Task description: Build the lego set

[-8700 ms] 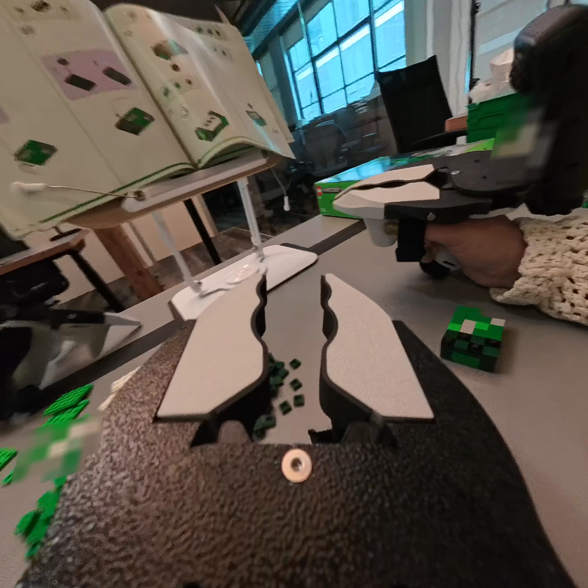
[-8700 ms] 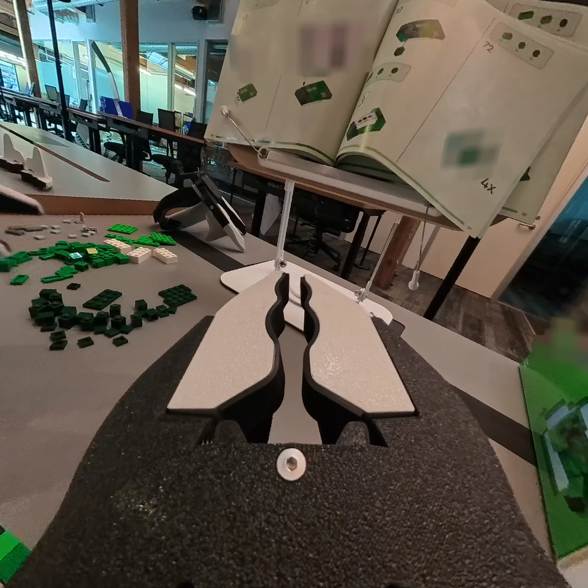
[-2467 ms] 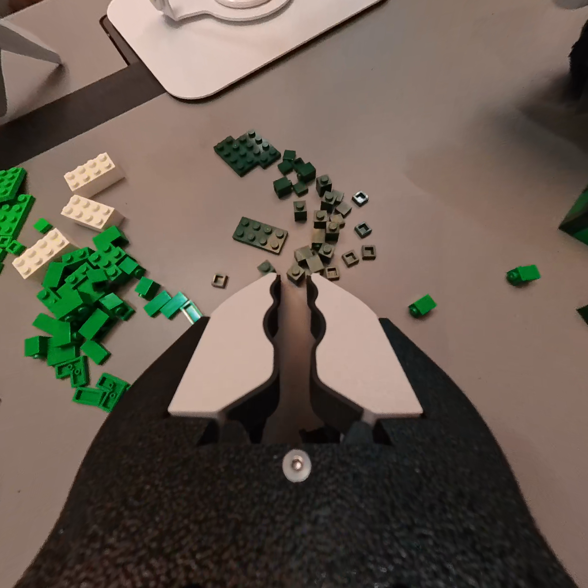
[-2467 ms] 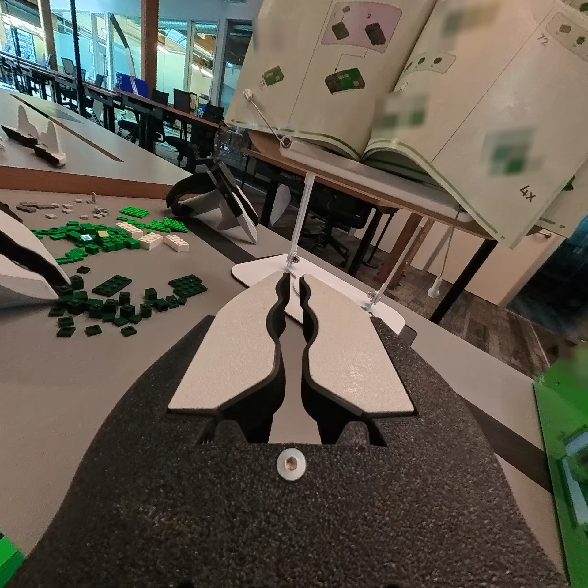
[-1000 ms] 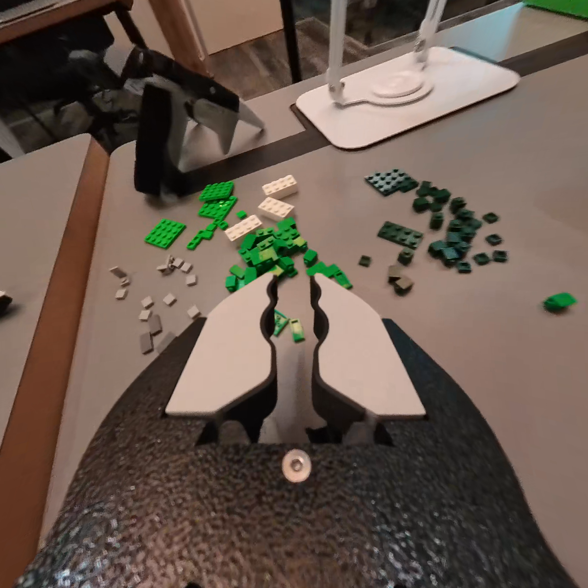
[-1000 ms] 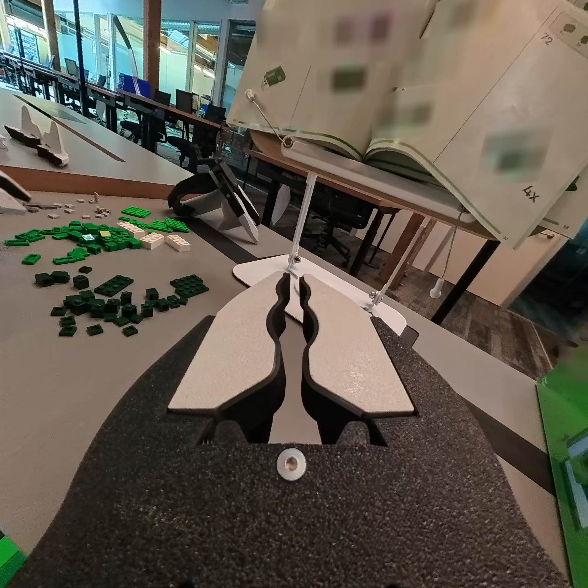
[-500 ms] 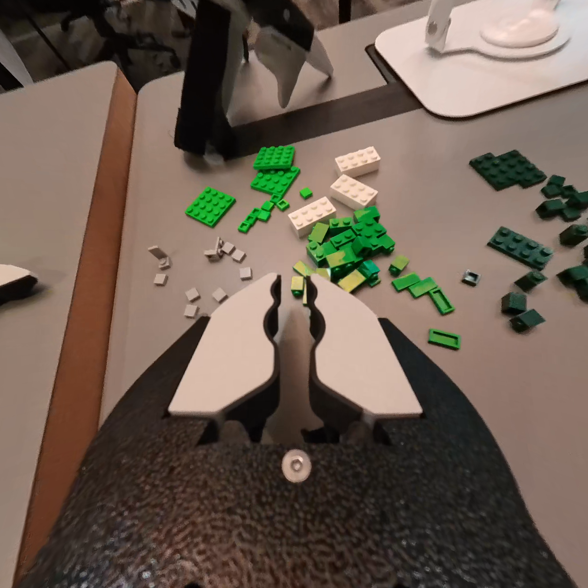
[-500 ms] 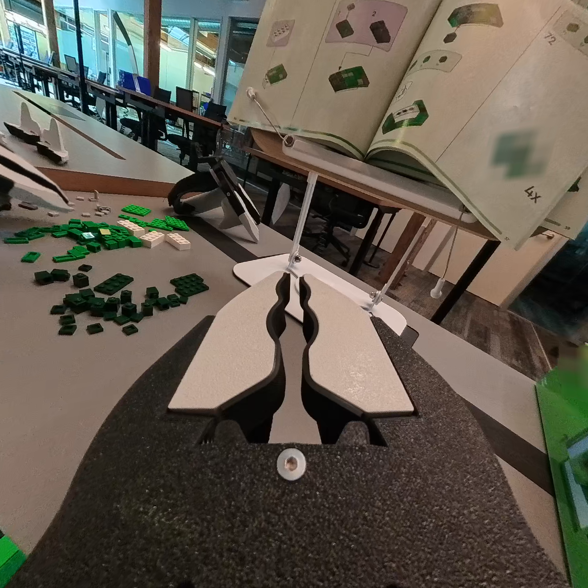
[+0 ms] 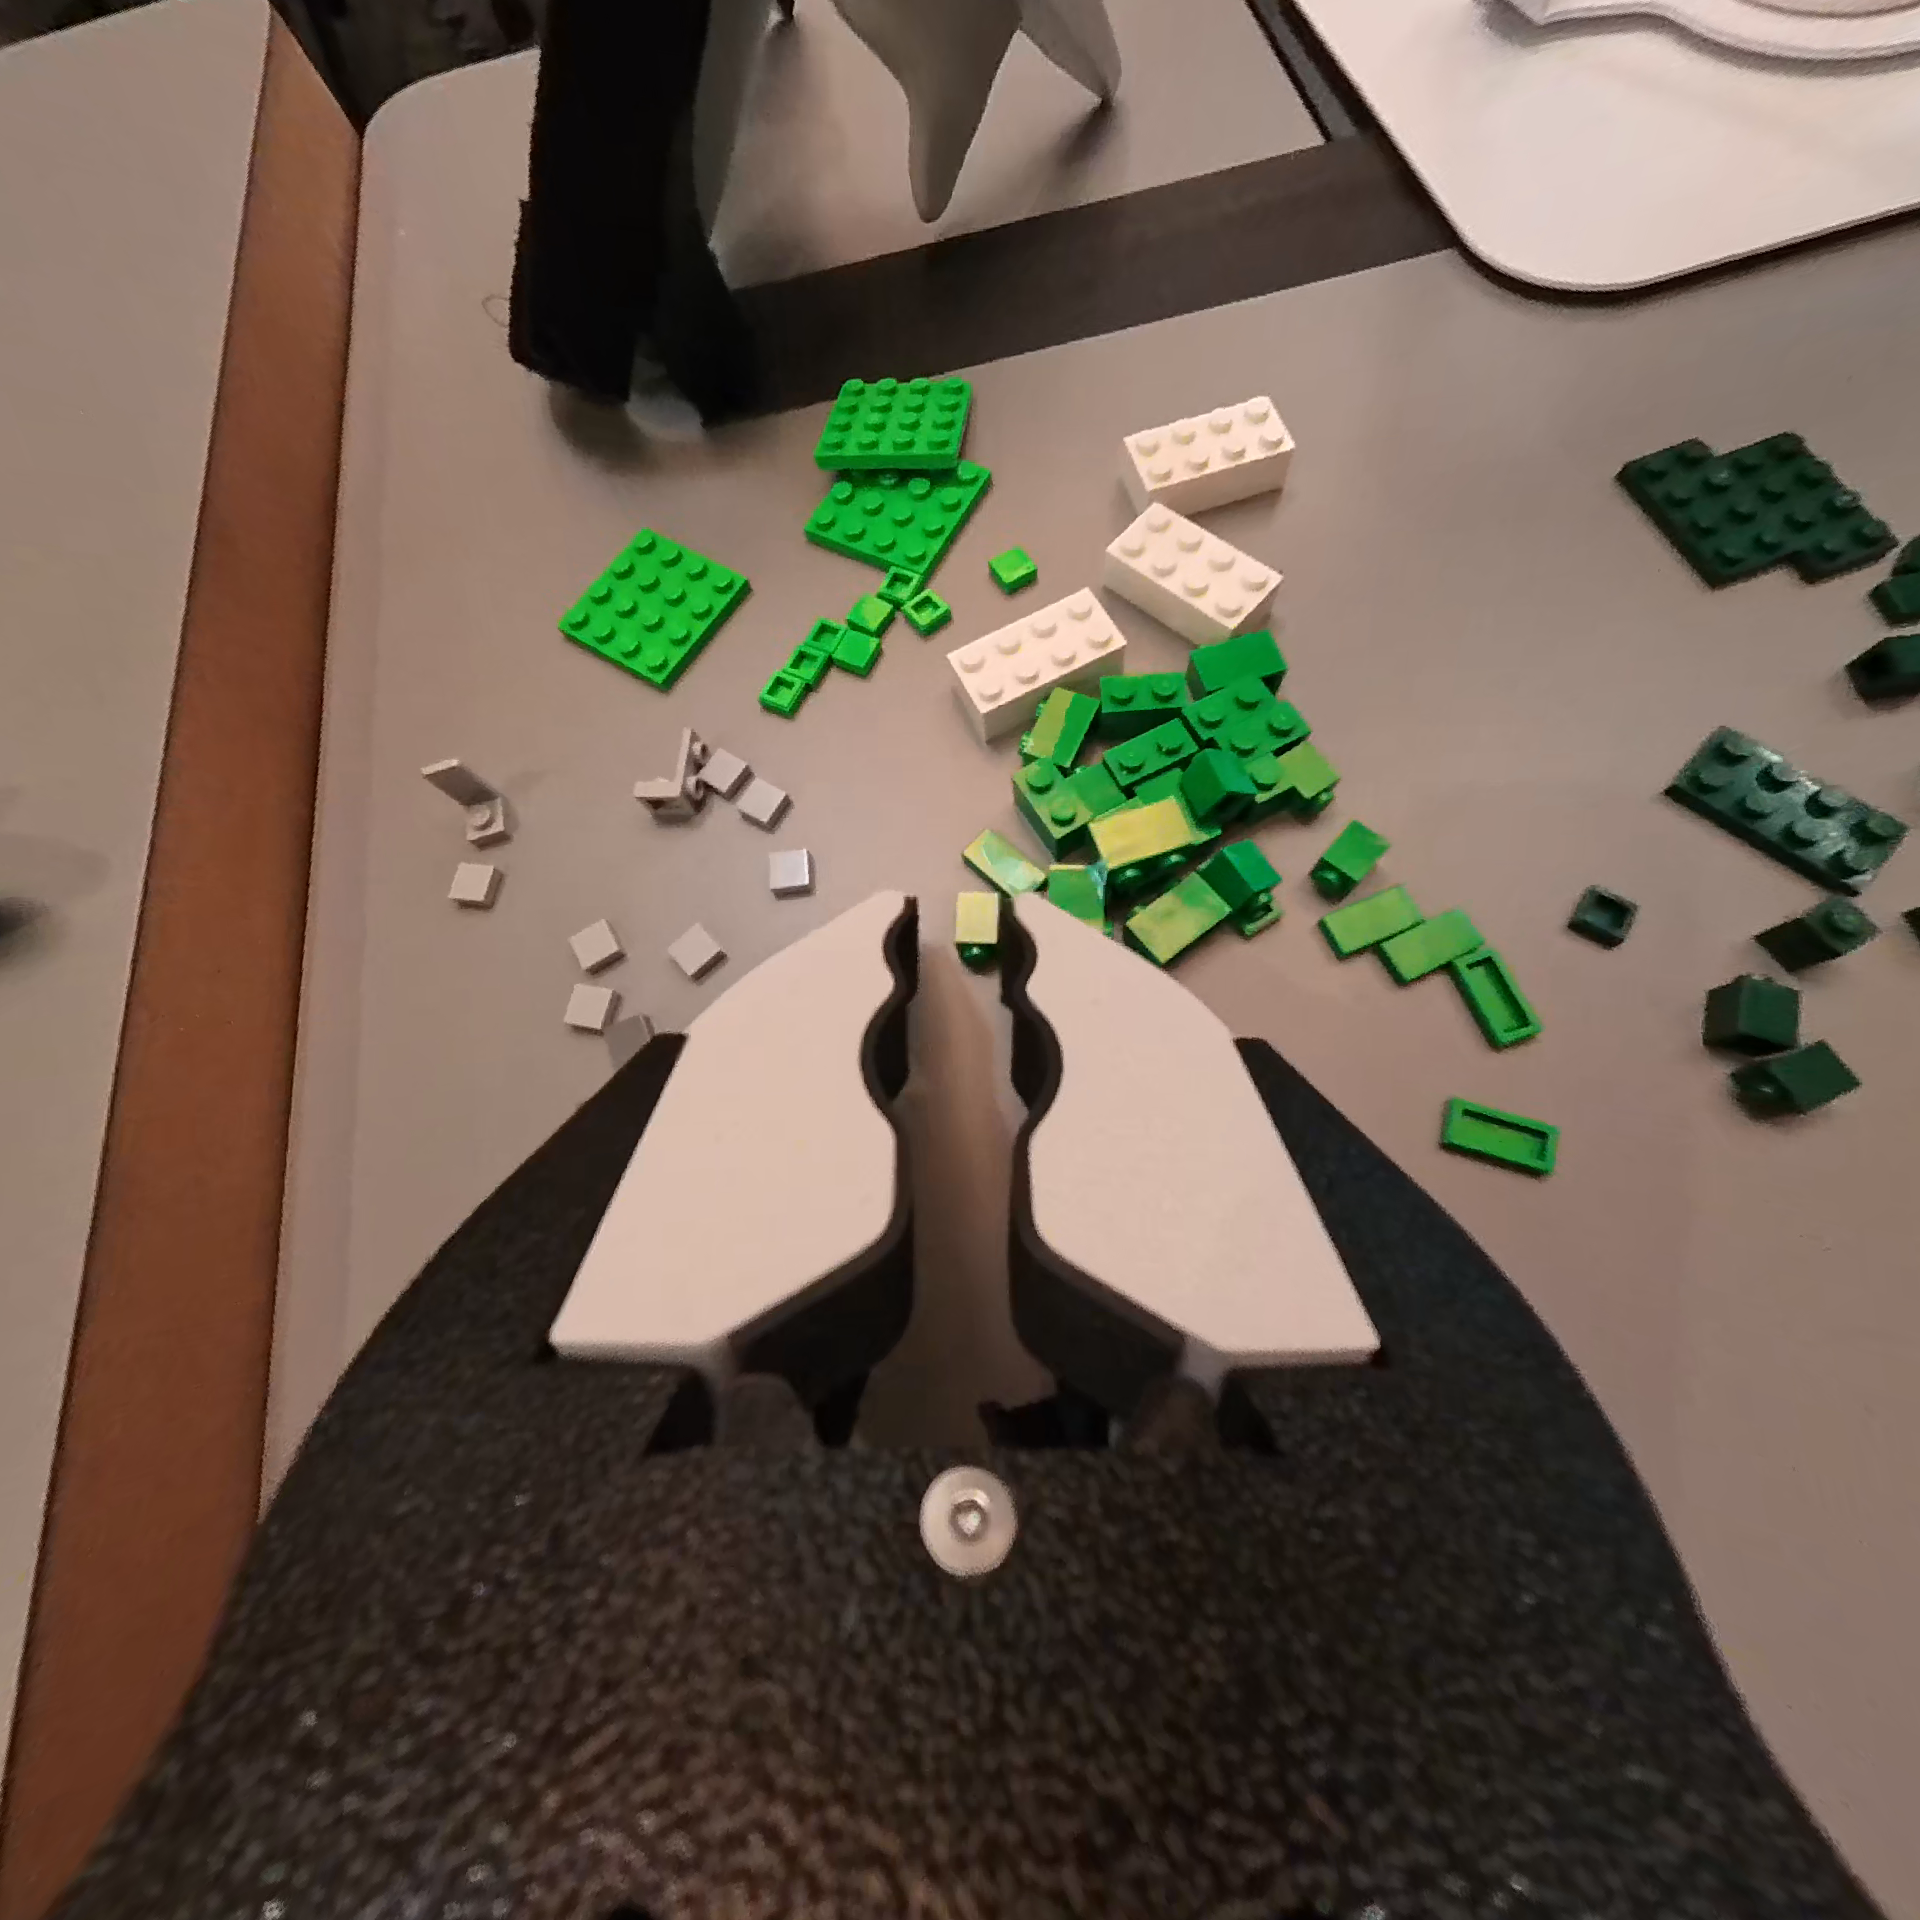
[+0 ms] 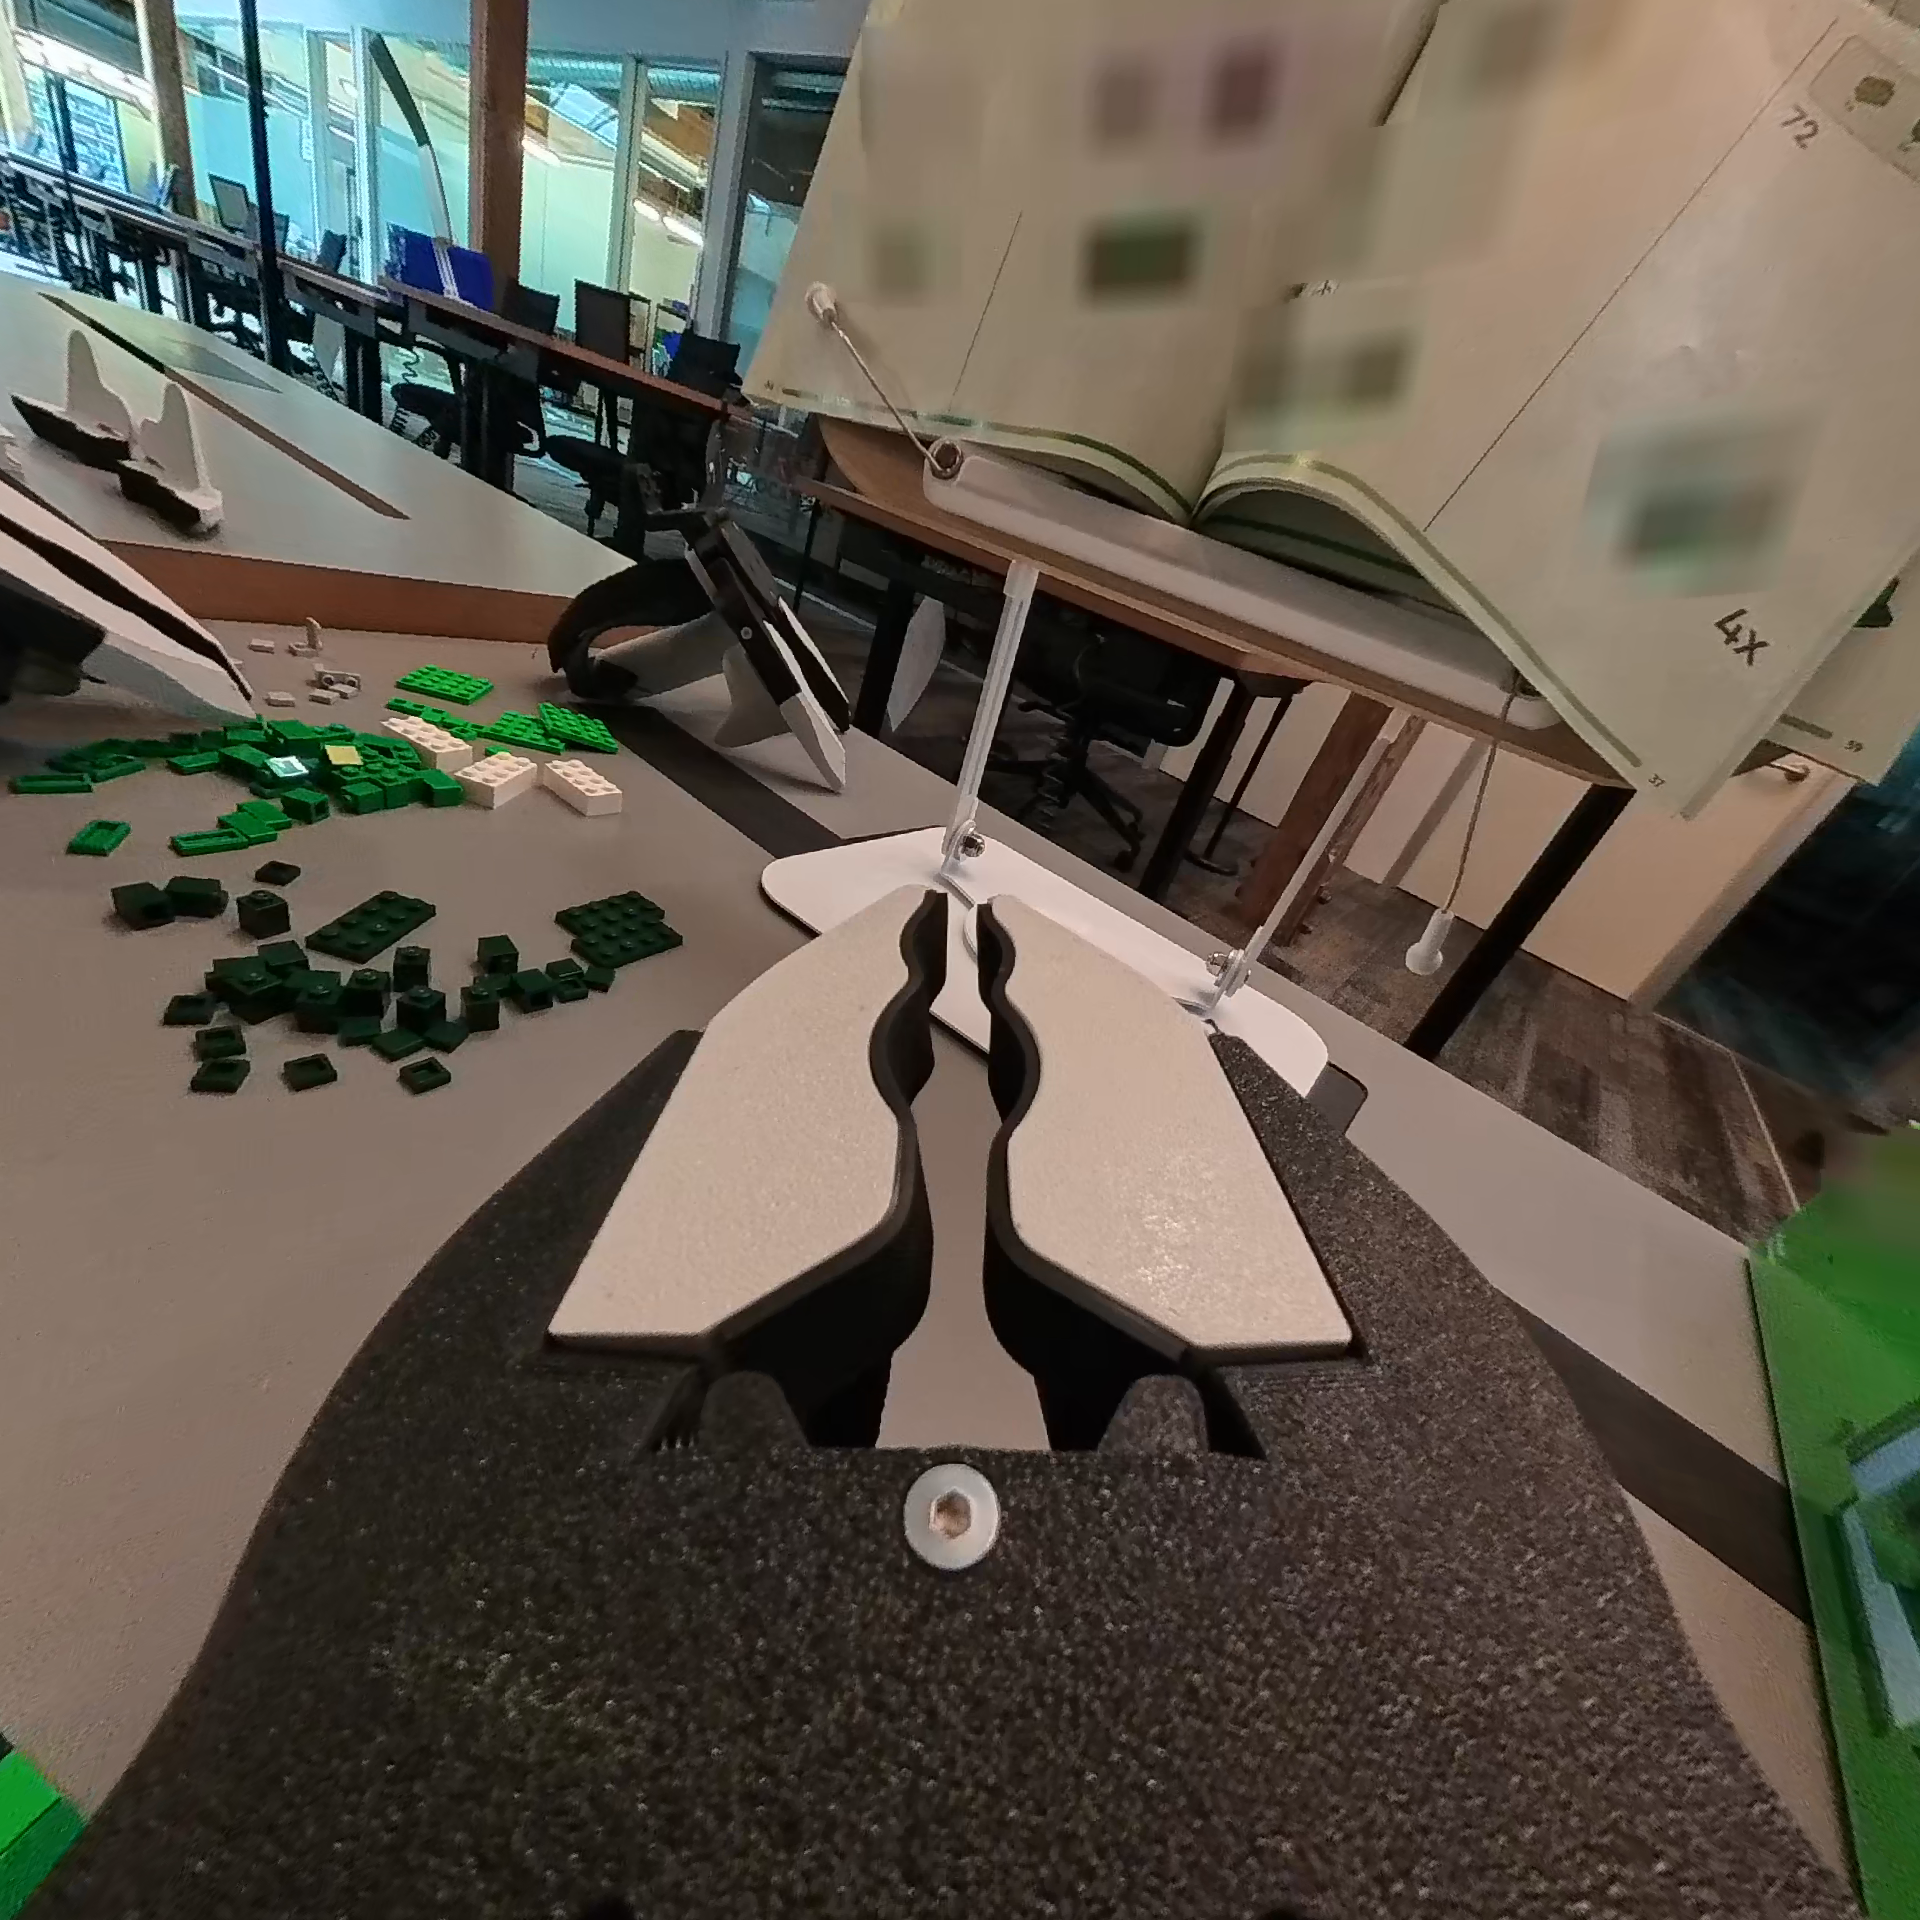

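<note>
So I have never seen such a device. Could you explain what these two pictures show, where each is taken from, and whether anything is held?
A person holds two hand tools, each with two fingers and a camera looking along them. The left view looks down at the table. The left gripper is slightly open, with a small green piece between its tips, seemingly not yet gripped. Ahead lie bright green pieces, three white bricks, small grey tiles and dark green pieces. The right gripper is nearly closed and holds nothing. It faces an open instruction book on a white stand.
</note>
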